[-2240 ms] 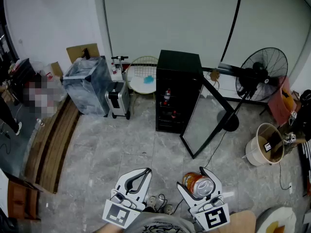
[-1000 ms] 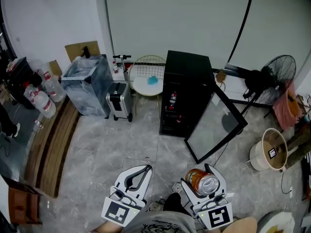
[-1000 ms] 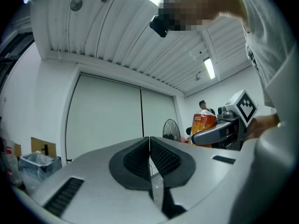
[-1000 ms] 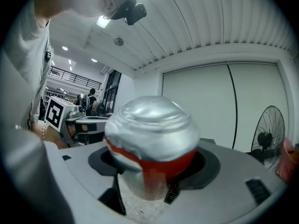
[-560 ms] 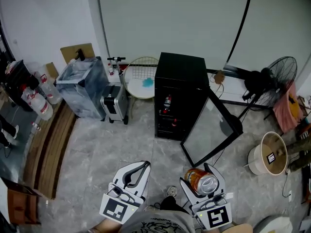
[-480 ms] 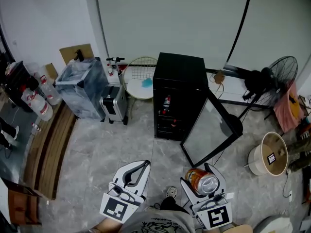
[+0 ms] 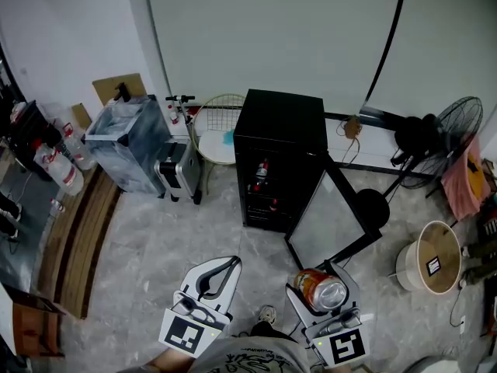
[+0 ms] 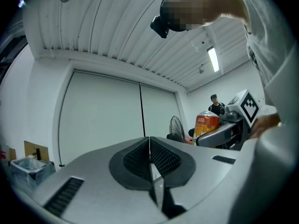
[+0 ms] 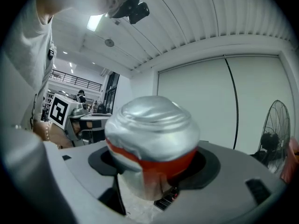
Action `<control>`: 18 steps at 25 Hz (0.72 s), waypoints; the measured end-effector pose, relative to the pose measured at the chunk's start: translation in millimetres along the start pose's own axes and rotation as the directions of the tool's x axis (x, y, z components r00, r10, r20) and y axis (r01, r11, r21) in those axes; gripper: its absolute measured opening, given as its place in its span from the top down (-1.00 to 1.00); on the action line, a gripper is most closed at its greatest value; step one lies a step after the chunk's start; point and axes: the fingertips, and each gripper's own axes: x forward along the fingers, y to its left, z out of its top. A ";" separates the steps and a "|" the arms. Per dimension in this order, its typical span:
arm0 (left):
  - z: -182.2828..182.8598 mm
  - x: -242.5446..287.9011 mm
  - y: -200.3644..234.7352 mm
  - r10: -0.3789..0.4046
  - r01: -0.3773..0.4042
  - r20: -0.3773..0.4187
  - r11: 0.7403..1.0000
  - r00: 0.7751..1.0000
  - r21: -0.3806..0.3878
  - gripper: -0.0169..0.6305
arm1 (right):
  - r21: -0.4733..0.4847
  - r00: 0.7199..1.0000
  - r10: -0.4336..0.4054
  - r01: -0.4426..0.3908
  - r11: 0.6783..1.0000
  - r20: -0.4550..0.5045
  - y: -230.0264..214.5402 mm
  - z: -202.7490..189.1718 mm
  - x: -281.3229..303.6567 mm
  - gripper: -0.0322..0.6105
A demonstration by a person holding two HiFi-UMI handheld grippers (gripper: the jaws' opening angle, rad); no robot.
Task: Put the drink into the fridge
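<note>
Right gripper (image 7: 319, 283): still clamped on orange-and-silver drink can (image 7: 317, 292) | left gripper (image 7: 231, 264): jaws together, empty | black glass-door fridge (image 7: 281, 134): far, door still open | placement pending.

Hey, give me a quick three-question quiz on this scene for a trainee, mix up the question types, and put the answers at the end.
1. Fill in: the left gripper has its jaws ___ (open or shut).
2. What grips the drink can? A. left gripper B. right gripper C. nothing
3. True or false: the fridge door stands open.
Key: 1 shut; 2 B; 3 true.
</note>
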 end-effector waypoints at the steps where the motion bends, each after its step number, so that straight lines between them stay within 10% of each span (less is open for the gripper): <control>1: 0.1 6.5 -0.5 0.002 -0.002 0.000 1.000 1.000 0.001 0.88 | -0.002 1.000 0.002 -0.002 1.000 -0.002 -6.2 -0.7 1.6 -0.17; 18: -12.2 94.2 -17.1 0.014 -0.014 -0.030 1.000 0.999 -0.005 0.88 | 0.003 1.000 0.012 -0.012 1.000 -0.011 -102.1 -20.0 31.1 -0.17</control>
